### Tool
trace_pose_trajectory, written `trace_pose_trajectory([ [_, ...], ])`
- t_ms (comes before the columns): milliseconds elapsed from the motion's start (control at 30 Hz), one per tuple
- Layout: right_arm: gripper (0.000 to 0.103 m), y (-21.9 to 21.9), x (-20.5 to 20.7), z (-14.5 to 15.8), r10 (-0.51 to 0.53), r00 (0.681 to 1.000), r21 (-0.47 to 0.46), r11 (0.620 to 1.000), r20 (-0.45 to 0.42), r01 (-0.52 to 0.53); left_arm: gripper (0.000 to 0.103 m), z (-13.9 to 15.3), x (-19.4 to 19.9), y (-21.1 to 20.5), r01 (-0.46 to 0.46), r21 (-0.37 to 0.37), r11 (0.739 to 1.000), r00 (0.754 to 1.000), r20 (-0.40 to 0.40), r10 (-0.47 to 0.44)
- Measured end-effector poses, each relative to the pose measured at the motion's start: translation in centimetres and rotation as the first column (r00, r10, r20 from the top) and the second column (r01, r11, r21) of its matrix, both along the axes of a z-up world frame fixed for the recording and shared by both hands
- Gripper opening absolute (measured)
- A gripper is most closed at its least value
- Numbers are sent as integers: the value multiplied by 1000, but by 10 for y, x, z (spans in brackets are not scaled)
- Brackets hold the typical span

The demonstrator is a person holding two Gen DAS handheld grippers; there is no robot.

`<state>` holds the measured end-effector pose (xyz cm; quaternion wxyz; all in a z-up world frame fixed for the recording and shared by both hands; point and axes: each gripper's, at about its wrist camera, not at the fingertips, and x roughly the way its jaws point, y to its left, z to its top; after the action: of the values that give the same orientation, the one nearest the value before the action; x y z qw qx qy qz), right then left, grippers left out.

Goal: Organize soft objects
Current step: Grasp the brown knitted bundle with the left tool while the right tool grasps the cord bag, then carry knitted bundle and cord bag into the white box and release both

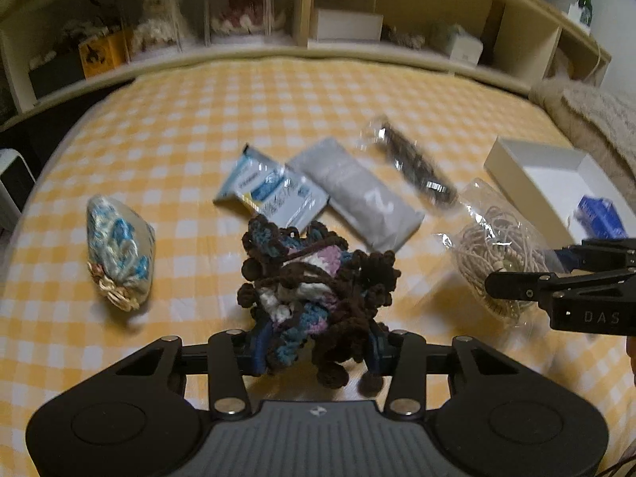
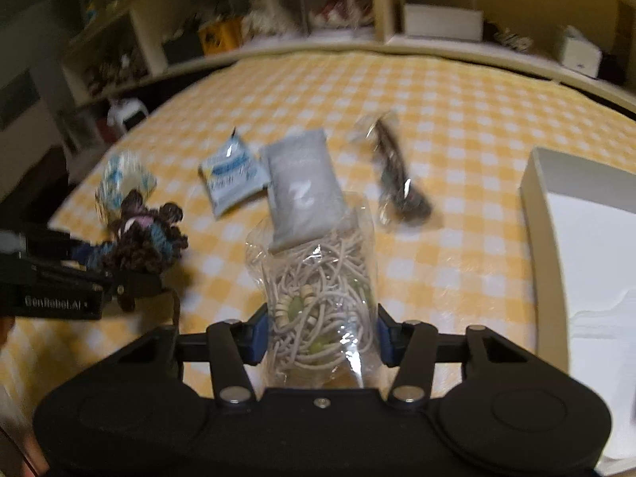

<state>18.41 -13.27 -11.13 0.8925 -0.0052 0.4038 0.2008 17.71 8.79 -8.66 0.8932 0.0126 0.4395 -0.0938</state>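
**Lifting 2 soft bundles off the bed**

Gripping one thing in each hand, the person has both tools loaded over the yellow checked bed [image 1: 278,91]. The left gripper [image 1: 314,348] has its jaws clamped on a crocheted yarn piece [image 1: 314,278], brown, blue and pink, bunched between the blue pads. The right gripper [image 2: 320,334] has its jaws clamped on a clear bag of cord [image 2: 318,290], squeezed at its lower half. Both point steeply downward. A white box [image 2: 556,246] sits open at the right, probably where these belong. Left lying on the bed are a grey packet [image 1: 357,194], a blue-and-white pouch [image 1: 270,194], a dark wrapped item [image 1: 417,167] and a blue-patterned bundle [image 1: 119,250].
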Motion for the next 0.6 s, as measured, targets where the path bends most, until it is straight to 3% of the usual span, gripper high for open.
trace_pose_trajectory([
  [600,52,-26,-29,42,-122,986,122,987,112,108,45,52,-44,-6,-59,-86,995,980,185,74],
])
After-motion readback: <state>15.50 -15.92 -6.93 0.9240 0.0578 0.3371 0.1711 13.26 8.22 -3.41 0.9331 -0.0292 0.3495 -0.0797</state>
